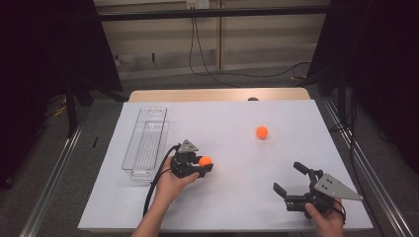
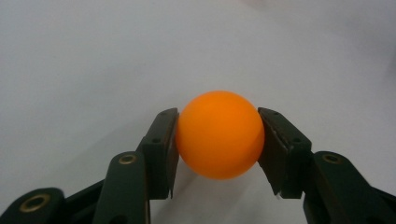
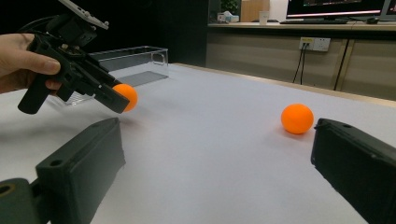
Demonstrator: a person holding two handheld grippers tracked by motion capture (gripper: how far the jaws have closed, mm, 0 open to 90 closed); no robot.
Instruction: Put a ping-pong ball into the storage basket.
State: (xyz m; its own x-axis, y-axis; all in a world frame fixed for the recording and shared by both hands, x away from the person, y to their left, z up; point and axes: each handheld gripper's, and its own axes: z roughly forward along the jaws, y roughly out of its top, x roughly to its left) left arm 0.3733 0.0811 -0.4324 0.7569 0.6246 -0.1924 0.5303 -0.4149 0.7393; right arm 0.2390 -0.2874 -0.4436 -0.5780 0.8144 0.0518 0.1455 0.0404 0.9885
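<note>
My left gripper point(image 1: 202, 164) is shut on an orange ball point(image 1: 205, 160) just above the white table top, left of the middle. In the left gripper view both pads press the sides of that ball point(image 2: 219, 134). The right gripper view shows the same gripper point(image 3: 122, 100) at upper left, the ball point(image 3: 128, 94) lifted clear of the surface. A second orange ball point(image 1: 262, 132) rests on the table farther back and to the right, also seen as a ball point(image 3: 297, 118) ahead of my right gripper point(image 1: 288, 177), which stands open near the front right edge with nothing between its jaws.
A clear plastic tray point(image 1: 146, 143) lies lengthwise at the table's left side, just left of my left hand; its wall point(image 3: 133, 65) rises behind the left gripper. The white sheet point(image 1: 232, 153) covers the table. Cables run across the floor beyond.
</note>
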